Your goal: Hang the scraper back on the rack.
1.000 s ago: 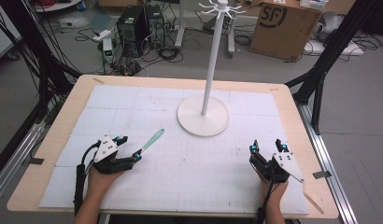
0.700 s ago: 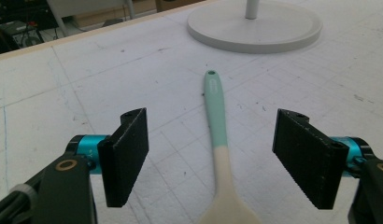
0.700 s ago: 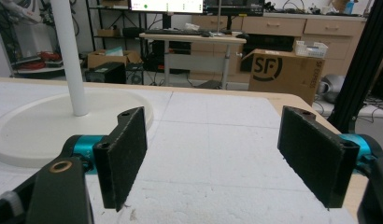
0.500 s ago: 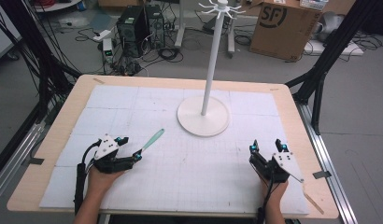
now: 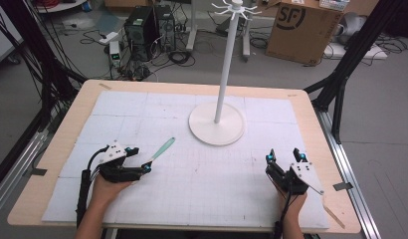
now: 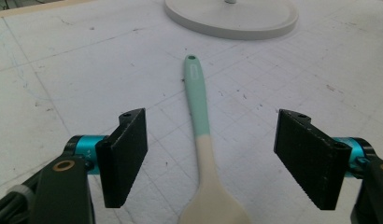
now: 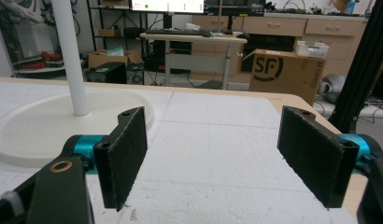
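Note:
A spatula with a mint-green handle and a cream blade (image 5: 161, 149) (image 6: 199, 121) lies flat on the white gridded mat. My left gripper (image 5: 142, 170) (image 6: 213, 158) is open at the table's front left, and its jaws stand on either side of the cream blade end without touching it. A white stand with a round base (image 5: 216, 124) (image 6: 231, 21) (image 7: 49, 126) and a tall pole topped by hooks (image 5: 235, 7) rises at the mat's middle back. At the front right my right gripper (image 5: 284, 158) (image 7: 217, 154) is open with nothing between its jaws.
The white mat (image 5: 202, 184) covers most of a wooden table (image 5: 311, 99). Black frame legs (image 5: 341, 89) stand at the table's right and left edges. Beyond the far edge are a cardboard box (image 5: 304, 25), a computer tower (image 5: 142, 25) and floor cables.

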Demonstrator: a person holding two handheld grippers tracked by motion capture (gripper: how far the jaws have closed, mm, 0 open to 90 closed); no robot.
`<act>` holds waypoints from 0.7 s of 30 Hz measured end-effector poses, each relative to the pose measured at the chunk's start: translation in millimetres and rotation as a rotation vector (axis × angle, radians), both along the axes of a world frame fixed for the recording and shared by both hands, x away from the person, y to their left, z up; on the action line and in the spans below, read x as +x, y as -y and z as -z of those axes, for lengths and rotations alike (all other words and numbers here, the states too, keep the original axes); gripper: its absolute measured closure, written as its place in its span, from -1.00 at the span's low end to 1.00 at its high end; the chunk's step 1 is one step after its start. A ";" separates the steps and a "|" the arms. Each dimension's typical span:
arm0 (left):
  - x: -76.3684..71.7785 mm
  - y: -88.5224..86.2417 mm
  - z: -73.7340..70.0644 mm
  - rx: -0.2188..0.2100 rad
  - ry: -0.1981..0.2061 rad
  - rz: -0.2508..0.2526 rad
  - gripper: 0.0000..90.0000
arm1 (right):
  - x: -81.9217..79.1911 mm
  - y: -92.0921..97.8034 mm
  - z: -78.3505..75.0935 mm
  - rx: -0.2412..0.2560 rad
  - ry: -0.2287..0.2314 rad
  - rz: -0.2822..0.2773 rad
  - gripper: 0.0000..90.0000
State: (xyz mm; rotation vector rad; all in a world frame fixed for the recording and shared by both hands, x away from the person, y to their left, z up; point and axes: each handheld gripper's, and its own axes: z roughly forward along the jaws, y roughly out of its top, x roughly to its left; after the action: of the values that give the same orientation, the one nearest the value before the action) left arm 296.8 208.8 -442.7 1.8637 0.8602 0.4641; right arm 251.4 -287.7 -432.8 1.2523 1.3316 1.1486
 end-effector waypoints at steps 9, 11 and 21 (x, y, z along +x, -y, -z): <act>5.6 3.2 -1.0 0.078 -0.072 -0.065 -0.38 | 0.8 0.0 0.0 -0.001 0.000 -0.001 -0.48; 6.7 4.3 -1.8 0.092 -0.092 -0.070 -0.37 | 0.9 -0.1 -0.1 0.000 -0.001 -0.001 -0.48; 10.4 10.9 -12.6 0.172 -0.198 -0.094 -0.34 | 1.0 -0.6 -0.1 0.005 -0.008 -0.003 -0.48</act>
State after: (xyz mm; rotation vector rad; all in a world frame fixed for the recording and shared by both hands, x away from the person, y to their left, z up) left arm 307.1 198.0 -430.0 2.0582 1.0730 0.4270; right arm 252.3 -287.1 -432.6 1.2597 1.3373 1.1509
